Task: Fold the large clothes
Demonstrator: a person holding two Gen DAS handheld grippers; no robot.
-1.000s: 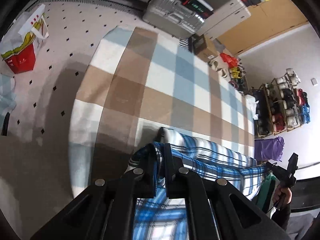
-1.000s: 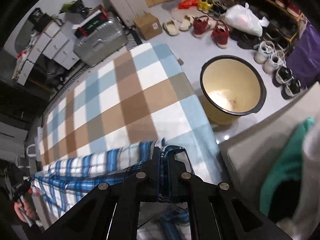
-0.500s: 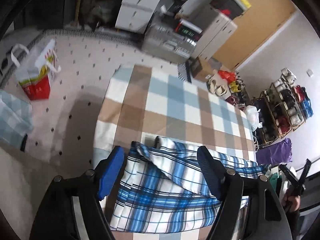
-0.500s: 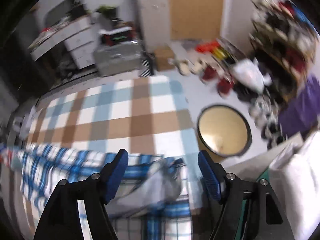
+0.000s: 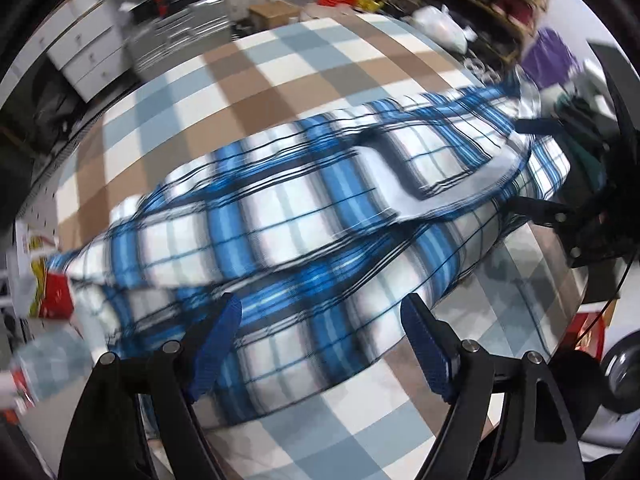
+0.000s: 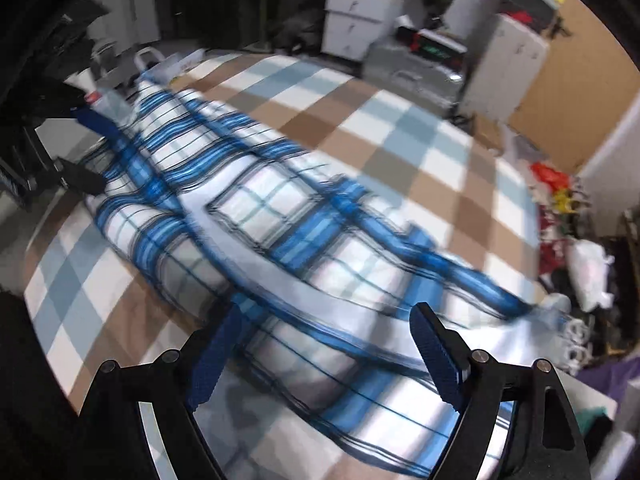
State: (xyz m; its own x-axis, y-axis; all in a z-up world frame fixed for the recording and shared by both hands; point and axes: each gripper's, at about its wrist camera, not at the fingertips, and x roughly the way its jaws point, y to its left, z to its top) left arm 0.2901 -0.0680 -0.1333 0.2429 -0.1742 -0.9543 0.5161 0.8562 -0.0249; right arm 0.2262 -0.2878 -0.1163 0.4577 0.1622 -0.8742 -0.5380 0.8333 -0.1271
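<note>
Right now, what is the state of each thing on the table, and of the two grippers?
plaid garment: released, lying folded lengthwise on the checked tablecloth.
left gripper: open, fingers just spread, nothing between them.
right gripper: open, fingers just spread, holding nothing.

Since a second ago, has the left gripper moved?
Yes. The left gripper let go and pulled back from the shirt edge on the checked blanket; its jaws have just been opening.

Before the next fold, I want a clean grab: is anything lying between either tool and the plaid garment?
Nothing visible does. The left tool and right tool both hang open just above the blue plaid garment, which lies on the checked blanket with nothing on top of it.
</note>
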